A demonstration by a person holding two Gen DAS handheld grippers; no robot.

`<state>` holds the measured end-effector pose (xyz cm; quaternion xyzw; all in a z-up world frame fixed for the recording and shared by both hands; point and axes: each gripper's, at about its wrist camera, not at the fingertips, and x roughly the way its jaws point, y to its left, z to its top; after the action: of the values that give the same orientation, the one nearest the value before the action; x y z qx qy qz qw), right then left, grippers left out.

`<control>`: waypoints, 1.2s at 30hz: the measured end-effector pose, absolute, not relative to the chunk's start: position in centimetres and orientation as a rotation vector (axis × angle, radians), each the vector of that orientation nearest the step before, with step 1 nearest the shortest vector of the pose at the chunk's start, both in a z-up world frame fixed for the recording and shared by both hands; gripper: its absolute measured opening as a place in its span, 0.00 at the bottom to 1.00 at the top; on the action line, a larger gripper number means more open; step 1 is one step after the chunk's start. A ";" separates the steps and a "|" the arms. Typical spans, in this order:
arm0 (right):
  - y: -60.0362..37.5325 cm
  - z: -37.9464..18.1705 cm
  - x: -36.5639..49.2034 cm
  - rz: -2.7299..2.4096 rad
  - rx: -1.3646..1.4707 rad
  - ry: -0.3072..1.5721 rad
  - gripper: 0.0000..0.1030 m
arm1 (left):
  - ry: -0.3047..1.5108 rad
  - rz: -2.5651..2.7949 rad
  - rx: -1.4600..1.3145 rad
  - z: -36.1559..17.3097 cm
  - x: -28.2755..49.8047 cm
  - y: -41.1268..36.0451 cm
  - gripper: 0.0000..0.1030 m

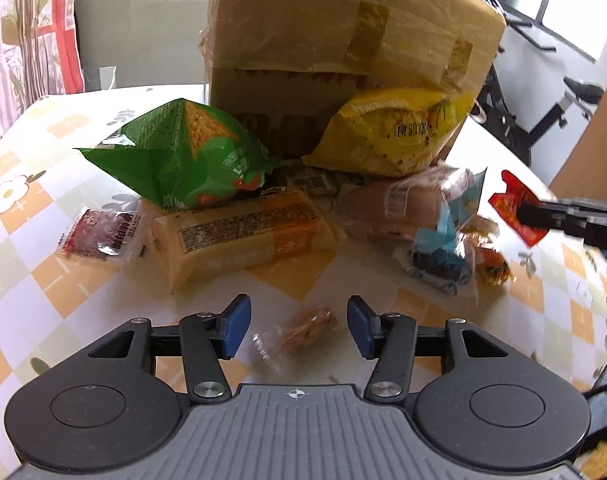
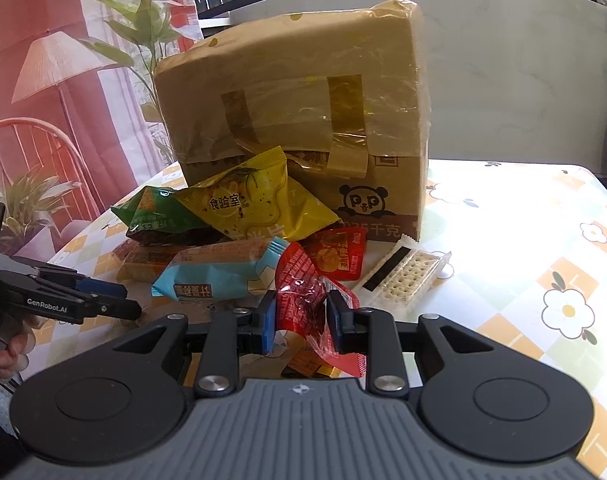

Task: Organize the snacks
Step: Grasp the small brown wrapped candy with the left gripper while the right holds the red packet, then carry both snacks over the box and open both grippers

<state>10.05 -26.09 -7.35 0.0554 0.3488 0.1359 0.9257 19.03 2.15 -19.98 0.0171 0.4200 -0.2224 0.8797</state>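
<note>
Snack packs lie in a heap in front of a taped cardboard box [image 1: 343, 40] on the table. In the left wrist view I see a green corn-snack bag [image 1: 187, 152], a yellow bag [image 1: 391, 132], an orange cracker pack [image 1: 243, 236] and a small red jerky sachet [image 1: 99, 236]. My left gripper [image 1: 299, 326] is open over a small clear-wrapped biscuit [image 1: 303, 330] that lies between its fingers. My right gripper [image 2: 301, 316] is shut on a red snack packet [image 2: 303, 300] and holds it above the heap; that packet also shows in the left wrist view [image 1: 515, 208].
The table has a checked flower-print cloth [image 2: 543, 260]. In the right wrist view a clear cracker tray [image 2: 403, 276], a second red sachet [image 2: 339, 256] and a light blue pack [image 2: 219, 272] lie near the box [image 2: 303, 100]. A chair [image 2: 31, 152] and plants stand at the left.
</note>
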 end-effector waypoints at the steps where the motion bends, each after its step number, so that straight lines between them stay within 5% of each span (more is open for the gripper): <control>1: -26.1 -7.3 10.0 0.280 0.114 0.715 0.27 | 0.876 -0.465 0.053 -20.0 18.9 2.2 0.54; 12: -25.8 -7.4 10.1 0.289 0.107 0.716 0.27 | 0.855 -0.486 0.163 -21.0 19.1 1.9 0.49; 17: -25.8 -7.4 10.1 0.287 0.108 0.717 0.27 | 0.835 -0.501 0.212 -21.1 19.1 1.0 0.17; 25: -25.8 -7.1 10.1 0.293 0.105 0.701 0.27 | 0.800 -0.473 0.077 -19.6 18.8 2.3 0.17; 36: -26.1 -0.2 12.3 0.361 0.048 0.499 0.27 | 0.499 -0.543 -0.003 -8.3 20.6 0.5 0.17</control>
<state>12.27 -26.10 -0.18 0.0238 0.2454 0.1778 0.9527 20.60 0.54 -8.28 -0.0017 0.2438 -0.2655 0.9328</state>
